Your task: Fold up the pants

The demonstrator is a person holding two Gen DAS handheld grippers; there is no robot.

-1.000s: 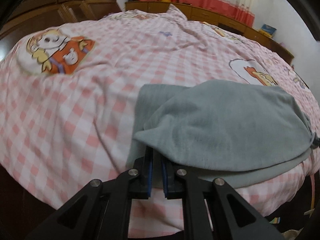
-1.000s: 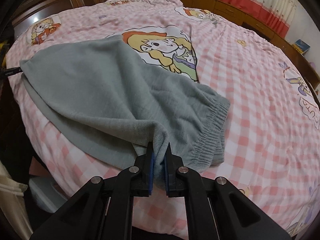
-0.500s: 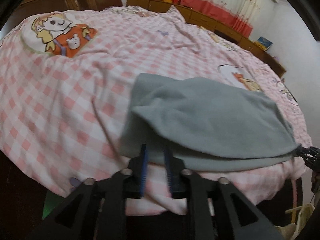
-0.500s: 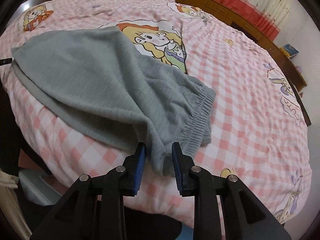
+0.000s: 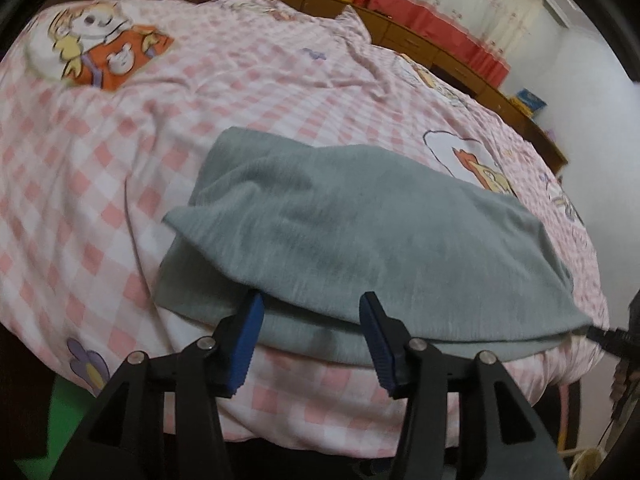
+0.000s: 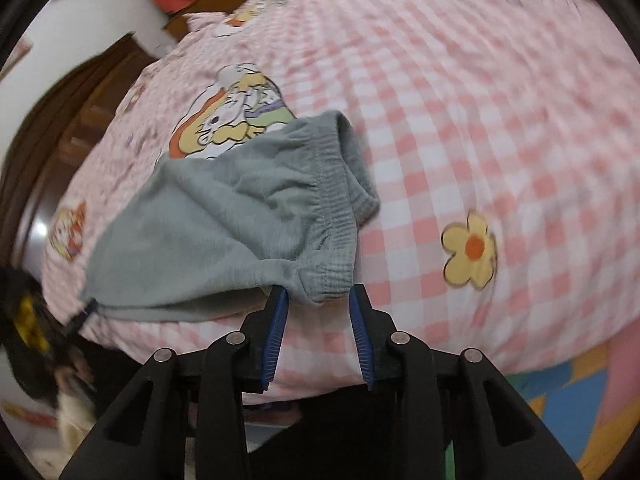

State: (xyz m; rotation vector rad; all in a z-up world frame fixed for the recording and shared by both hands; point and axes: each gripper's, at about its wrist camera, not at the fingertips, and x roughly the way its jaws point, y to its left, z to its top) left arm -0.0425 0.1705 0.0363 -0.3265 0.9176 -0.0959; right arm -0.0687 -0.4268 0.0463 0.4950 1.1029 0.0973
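Grey pants (image 5: 360, 240) lie folded over on the pink checked bedspread (image 5: 120, 160), close to the bed's near edge. My left gripper (image 5: 310, 312) stands open at the fold's near edge, blue pads apart, the cloth lying free just beyond them. In the right wrist view the grey pants (image 6: 240, 220) show their elastic waistband (image 6: 332, 216) bunched at the right end. My right gripper (image 6: 318, 300) is open, with a waistband corner hanging between the pads, not clamped. The other gripper's black tip (image 6: 82, 316) touches the far left corner.
Wooden cabinets and red-and-white curtains (image 5: 400, 12) line the far wall. A dark wooden headboard (image 6: 60, 120) stands at the left. Colourful floor mats (image 6: 580, 392) lie beyond the bed's right edge. The bedspread carries cartoon prints (image 5: 104, 52) and a yellow flower (image 6: 470, 250).
Both grippers, shut on the pants a second ago, have opened wide and let the cloth go. The right gripper's view has swung left and down toward the waistband corner.
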